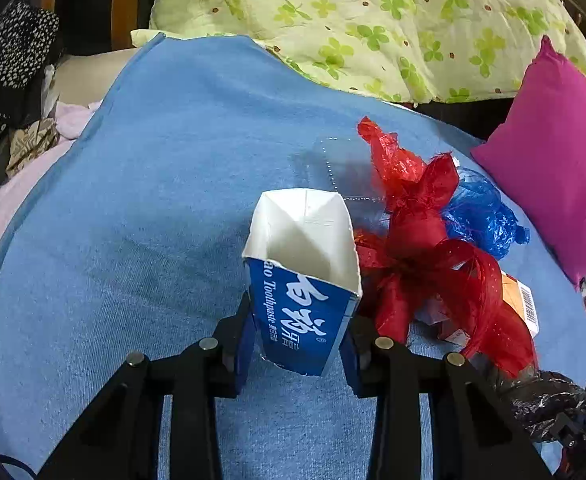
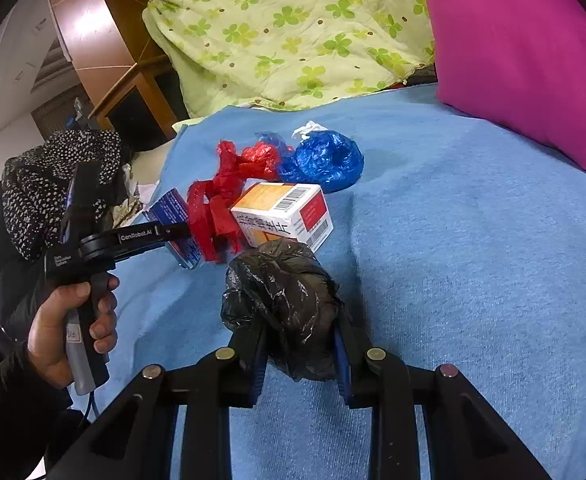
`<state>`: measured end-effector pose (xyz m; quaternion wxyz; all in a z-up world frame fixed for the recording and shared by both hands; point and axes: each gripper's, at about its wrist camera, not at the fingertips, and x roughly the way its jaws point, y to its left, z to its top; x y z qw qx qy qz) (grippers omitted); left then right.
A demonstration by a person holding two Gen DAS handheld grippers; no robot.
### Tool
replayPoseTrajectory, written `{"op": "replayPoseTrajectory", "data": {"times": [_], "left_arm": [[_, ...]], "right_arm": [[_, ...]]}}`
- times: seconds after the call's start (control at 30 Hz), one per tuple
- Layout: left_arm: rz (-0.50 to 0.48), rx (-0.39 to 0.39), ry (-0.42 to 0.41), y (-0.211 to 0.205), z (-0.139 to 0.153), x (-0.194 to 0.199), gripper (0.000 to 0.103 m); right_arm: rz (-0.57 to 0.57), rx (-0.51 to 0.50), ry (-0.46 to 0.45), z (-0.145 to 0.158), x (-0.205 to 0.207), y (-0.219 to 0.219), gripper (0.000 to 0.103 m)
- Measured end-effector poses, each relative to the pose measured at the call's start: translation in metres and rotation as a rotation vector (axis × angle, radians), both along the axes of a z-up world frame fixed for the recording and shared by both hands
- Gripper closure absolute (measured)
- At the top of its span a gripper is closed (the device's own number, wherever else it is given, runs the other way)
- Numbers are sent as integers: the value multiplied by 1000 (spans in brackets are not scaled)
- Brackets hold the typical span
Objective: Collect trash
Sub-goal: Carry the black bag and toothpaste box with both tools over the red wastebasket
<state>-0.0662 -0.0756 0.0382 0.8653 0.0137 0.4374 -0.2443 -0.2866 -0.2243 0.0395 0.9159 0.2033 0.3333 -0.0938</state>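
Bed covered by a blue blanket [image 2: 453, 280], with a green clover quilt [image 2: 285, 32] and a magenta pillow [image 2: 525, 60] at the far side; wooden furniture [image 2: 133, 80] is seen beyond. Trash is heaped mid-blanket: red plastic bag [image 2: 229, 192], blue plastic bag [image 2: 325, 160], an orange-and-white carton [image 2: 285, 216], all touching or just beside each other.

The black plastic bag [image 2: 285, 308] is pinched by the right claw [image 2: 301, 356]; judged soft, light, slippery (best taken at the bunched bulk). The blue toothpaste box [image 1: 305, 280] is pinched at its sides by the left claw [image 1: 299, 344], open end up; judged light, thin card, easily crushed. A clear plastic tray [image 1: 341, 172] lies behind the red bag (edges faint).
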Motion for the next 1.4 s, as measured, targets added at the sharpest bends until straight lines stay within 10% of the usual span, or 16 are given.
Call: {"op": "replayPoseTrajectory", "data": {"times": [0.73, 1.4], "left_arm": [[-1, -70, -117, 31, 65, -85, 64], [-437, -141, -133, -96, 112, -244, 64]], "right_arm": [[-93, -10, -115, 47, -64, -2, 75], [-597, -42, -141, 73, -320, -81, 75]]}}
